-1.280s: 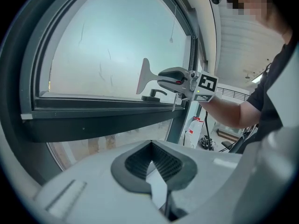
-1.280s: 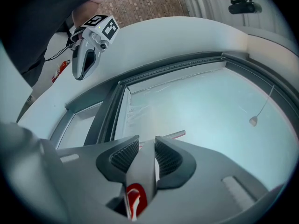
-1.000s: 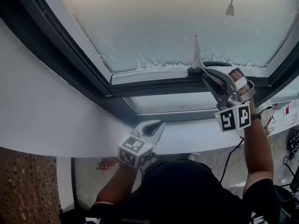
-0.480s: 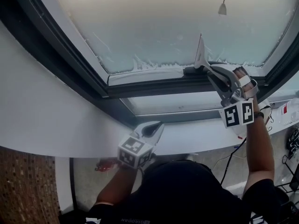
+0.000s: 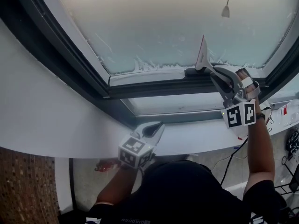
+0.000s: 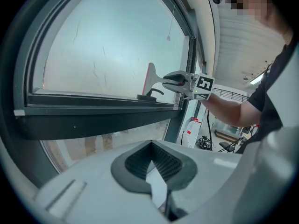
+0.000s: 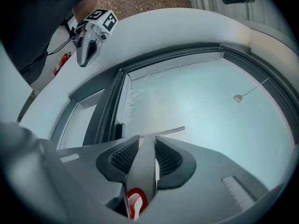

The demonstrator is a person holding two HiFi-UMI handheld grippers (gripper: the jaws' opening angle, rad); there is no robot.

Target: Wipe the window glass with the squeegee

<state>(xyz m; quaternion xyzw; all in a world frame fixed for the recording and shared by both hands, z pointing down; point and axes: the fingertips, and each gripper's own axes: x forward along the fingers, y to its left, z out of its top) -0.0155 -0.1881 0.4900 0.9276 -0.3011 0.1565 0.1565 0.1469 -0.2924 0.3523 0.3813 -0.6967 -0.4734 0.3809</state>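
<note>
The squeegee stands on edge with its blade against the frosted window glass, close to the pane's bottom edge at the right. My right gripper is shut on the squeegee's handle, and the blade shows just beyond the jaws. A strip of soapy residue lines the bottom of the glass, left of the blade. My left gripper rests low by the white sill, shut and holding nothing. From the left gripper view, the squeegee and the right gripper are seen side-on against the pane.
A dark window frame runs under the glass, with a black handle below the blade. A lower pane and the curved white sill lie beneath. A pull cord weight hangs in front of the glass. Cables lie on the floor.
My right gripper and the squeegee have shifted a little to the right along the bottom of the pane. The left gripper has stayed where it was.
</note>
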